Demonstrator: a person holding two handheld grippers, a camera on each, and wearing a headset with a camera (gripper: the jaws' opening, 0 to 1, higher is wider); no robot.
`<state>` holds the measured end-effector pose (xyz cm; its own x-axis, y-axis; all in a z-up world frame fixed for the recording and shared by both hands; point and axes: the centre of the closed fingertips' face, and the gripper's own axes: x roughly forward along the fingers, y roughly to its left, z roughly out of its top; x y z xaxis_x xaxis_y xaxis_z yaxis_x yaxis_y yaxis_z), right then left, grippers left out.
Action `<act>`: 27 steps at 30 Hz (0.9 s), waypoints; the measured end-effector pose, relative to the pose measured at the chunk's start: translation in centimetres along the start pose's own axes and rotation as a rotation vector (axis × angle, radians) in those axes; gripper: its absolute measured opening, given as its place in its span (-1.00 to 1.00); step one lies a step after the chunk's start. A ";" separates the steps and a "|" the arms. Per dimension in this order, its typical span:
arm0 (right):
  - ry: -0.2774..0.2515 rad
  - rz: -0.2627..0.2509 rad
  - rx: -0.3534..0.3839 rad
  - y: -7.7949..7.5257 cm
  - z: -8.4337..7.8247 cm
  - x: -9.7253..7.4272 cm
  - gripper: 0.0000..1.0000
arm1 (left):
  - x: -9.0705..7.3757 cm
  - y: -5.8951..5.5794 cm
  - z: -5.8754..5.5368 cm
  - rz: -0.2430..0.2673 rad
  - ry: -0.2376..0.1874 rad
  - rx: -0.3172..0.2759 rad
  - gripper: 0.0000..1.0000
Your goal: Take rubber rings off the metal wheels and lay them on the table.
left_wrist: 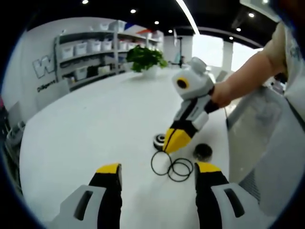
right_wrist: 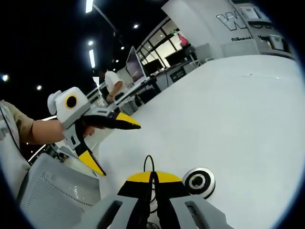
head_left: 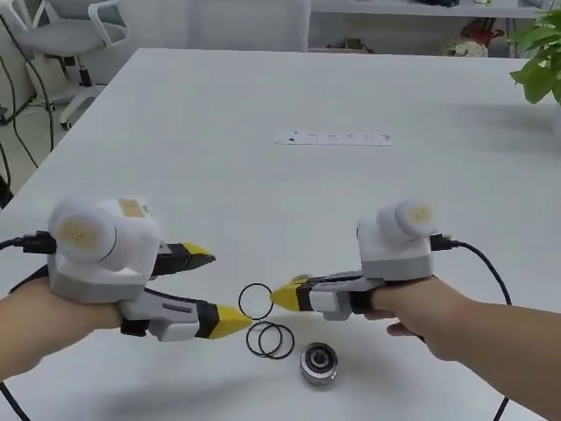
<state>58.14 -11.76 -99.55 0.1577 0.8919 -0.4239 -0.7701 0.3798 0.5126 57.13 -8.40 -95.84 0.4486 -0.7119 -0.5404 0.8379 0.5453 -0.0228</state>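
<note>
rings [head_left: 269,339] left of wheel [head_left: 318,363], on table [head_left: 263,132]

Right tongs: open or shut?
Shut. In the right gripper view the right tongs have yellow tips pressed together, pinching a thin black rubber ring.

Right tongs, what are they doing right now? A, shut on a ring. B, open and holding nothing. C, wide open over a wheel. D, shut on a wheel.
A: the right tongs are shut, with a ring pinched at their tips.
</note>
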 end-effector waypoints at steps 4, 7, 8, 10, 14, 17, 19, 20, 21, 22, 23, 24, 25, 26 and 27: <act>0.027 -0.010 -0.021 -0.1 -0.7 0.3 -1.00 | -0.1 -0.1 -0.2 0.001 0.005 -0.004 0.27; 0.047 -0.030 -0.065 -0.4 -1.1 0.3 -0.98 | -0.2 -0.1 -0.3 0.000 0.006 -0.006 0.28; 0.048 -0.034 -0.073 -0.4 -1.1 0.3 -0.93 | -0.2 -0.1 -0.4 0.000 0.007 -0.006 0.28; 0.058 -0.041 -0.116 -0.4 -1.1 0.3 -0.82 | -0.1 -0.1 -0.3 0.000 0.009 -0.004 0.28; 0.056 -0.044 -0.146 -0.1 -0.9 0.0 -0.68 | -0.1 0.0 -0.2 0.000 0.010 0.000 0.28; 0.051 -0.046 -0.165 -0.1 -0.5 -0.3 -0.61 | 0.0 0.1 0.0 0.001 0.011 0.001 0.28; 0.041 -0.045 -0.174 -0.1 -0.2 -0.7 -0.59 | 0.1 0.1 0.1 0.001 0.011 0.005 0.28; 0.033 -0.048 -0.176 -0.1 0.1 -0.9 -0.57 | 0.1 0.1 0.2 0.001 0.011 0.006 0.28; 0.027 -0.051 -0.177 -0.2 0.3 -1.1 -0.55 | 0.2 0.3 0.3 0.000 0.011 0.007 0.27; 0.019 -0.057 -0.183 -0.4 0.5 -1.4 -0.54 | 0.2 0.3 0.4 0.000 0.012 0.008 0.27; 0.016 -0.061 -0.185 -0.6 0.6 -1.6 -0.53 | 0.3 0.4 0.5 0.000 0.012 0.012 0.27; 0.010 -0.070 -0.187 -0.9 0.8 -1.9 -0.51 | 0.3 0.5 0.6 0.000 0.013 0.014 0.27; 0.008 -0.075 -0.189 -1.1 0.9 -2.1 -0.50 | 0.4 0.6 0.7 -0.001 0.013 0.015 0.27; 0.006 -0.082 -0.192 -1.3 1.0 -2.5 -0.50 | 0.5 0.7 0.8 -0.001 0.013 0.016 0.26; 0.003 -0.087 -0.195 -1.5 1.1 -2.7 -0.49 | 0.6 0.7 0.9 -0.001 0.012 0.017 0.26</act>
<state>59.54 -14.42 -98.31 0.2274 0.8567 -0.4629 -0.8586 0.4007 0.3198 58.28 -8.82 -95.38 0.4439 -0.7071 -0.5504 0.8438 0.5366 -0.0088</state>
